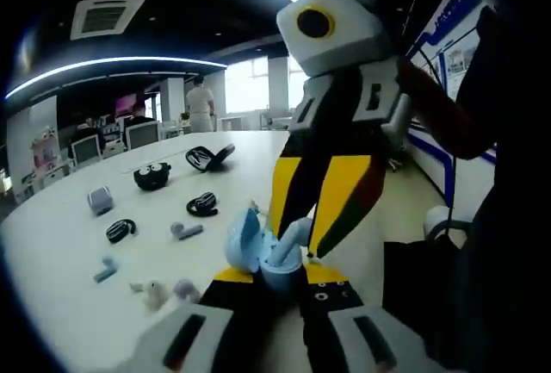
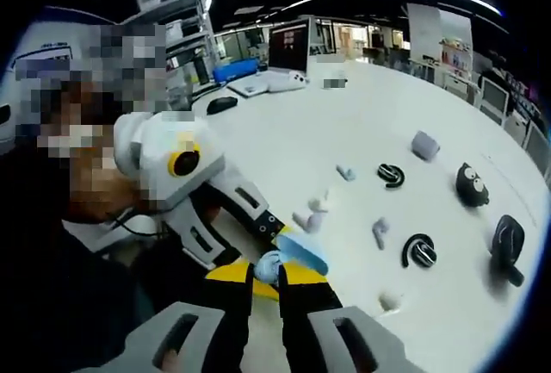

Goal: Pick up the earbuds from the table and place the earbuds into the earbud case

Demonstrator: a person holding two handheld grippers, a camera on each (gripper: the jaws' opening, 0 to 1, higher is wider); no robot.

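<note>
Office space stretches behind a wide white table [image 1: 52, 244], with monitors, shelving and ceiling light strips in the distance, and a person standing far off near bright windows. Scattered over the table are several small items: black earbud cases, a round black case with cartoon eyes [image 1: 151, 176], a grey case [image 2: 424, 145], and loose pale earbuds [image 1: 187, 231]. At the near edge, the left gripper [image 1: 277, 276] has its jaws clamped on the base of a light blue earbud case [image 1: 258, 252] whose lid stands open. The right gripper [image 2: 265, 280], seen coming down from above in the left gripper view, has its jaws pinched together on a small pale blue earbud [image 2: 267, 264], held right at the mouth of the case; whether it is seated inside cannot be told. The earbud looks light, hard and smooth, so it is likely to slip or pop out of a pinch; gripping its rounder body seems safer than its stem. The case looks like rigid plastic, best held low by its base so the hinged lid stays free. The glossy tabletop would let dropped pieces slide.
</note>
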